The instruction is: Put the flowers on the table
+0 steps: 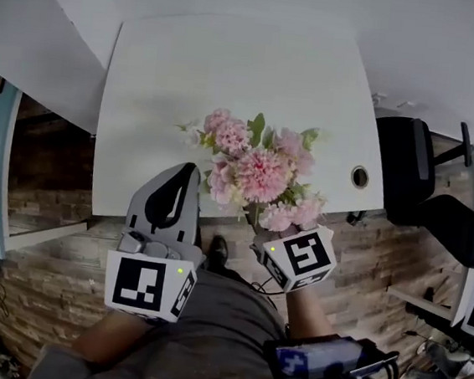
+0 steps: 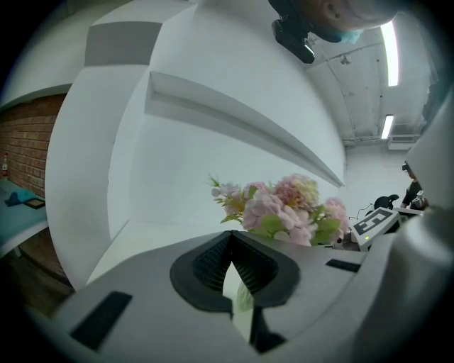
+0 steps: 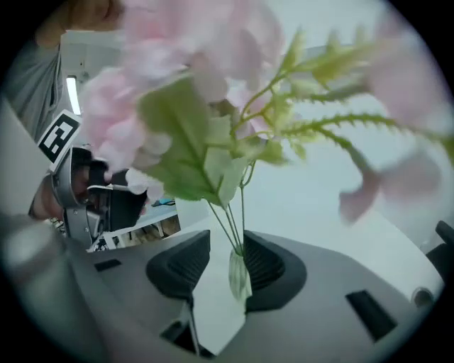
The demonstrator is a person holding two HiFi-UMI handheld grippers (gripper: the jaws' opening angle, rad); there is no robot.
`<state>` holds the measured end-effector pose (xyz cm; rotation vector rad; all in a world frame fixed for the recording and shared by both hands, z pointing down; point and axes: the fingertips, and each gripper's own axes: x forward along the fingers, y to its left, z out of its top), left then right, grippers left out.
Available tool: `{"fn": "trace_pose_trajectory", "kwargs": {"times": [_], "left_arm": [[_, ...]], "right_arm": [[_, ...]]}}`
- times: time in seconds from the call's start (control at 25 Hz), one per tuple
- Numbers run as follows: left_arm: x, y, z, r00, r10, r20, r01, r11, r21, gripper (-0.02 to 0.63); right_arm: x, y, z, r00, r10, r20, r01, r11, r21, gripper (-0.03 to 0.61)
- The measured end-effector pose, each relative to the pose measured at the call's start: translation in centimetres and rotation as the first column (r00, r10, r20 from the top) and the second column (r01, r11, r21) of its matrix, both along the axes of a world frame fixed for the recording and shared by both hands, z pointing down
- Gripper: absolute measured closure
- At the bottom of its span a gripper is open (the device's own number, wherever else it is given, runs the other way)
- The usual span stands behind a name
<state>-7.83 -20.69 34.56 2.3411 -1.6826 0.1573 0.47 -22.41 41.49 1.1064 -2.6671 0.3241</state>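
At the 6 o'clock edge of the white worktop [image 1: 190, 78] lie the flowers [image 1: 256, 165], a bunch of pink blooms with green leaves. The heads spread toward 12 o'clock and the stems [image 3: 230, 220] run back toward the near edge. Whether the heads rest fully on the surface I cannot tell.

The right gripper [image 3: 221, 264] sits at about 5 o'clock of the bunch. Its jaws stand spread, with the thin stems and a small pale sleeve [image 3: 239, 276] at their base between them. These lean on the pad at the 3 o'clock side, and the other pad is clear of them. The left gripper [image 2: 228, 237] is at 9 o'clock of the bunch, just beside it, its jaws pressed together at the tips and pinching nothing.

The bunch looks light and top-heavy, with wide soft heads on wiry stems that would bend and let the blooms nod. The petals seem easily crushed, so the heads are no place to grip. The sound hold, I judge, is low on the gathered stems, at the sleeve, where they are stiffest. A light pinch should do, though such thin stems may swivel between the pads.
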Motion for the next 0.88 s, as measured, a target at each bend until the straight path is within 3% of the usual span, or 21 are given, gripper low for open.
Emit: {"fn": "trace_pose_trajectory", "kwargs": {"times": [0.24, 0.56, 0.88], "left_arm": [[1.5, 1.4, -0.4, 1.0, -0.005, 0.02, 0.004, 1.0, 0.014, 0.606], [0.3, 0.6, 0.2, 0.999, -0.013, 0.03, 0.013, 1.0, -0.008, 0.606], [2.0, 1.3, 0.5, 0.999, -0.02, 0.047, 0.02, 1.0, -0.003, 0.606]], "right_arm": [[1.4, 1.6, -0.1, 1.0, -0.027, -0.008, 0.027, 1.0, 0.009, 0.394], [1.0, 1.1, 0.3, 0.999, -0.013, -0.031, 0.011, 0.999, -0.044, 0.391], [2.9, 2.5, 0.7, 0.999, -0.031, -0.01, 0.031, 0.999, -0.037, 0.391]]}}
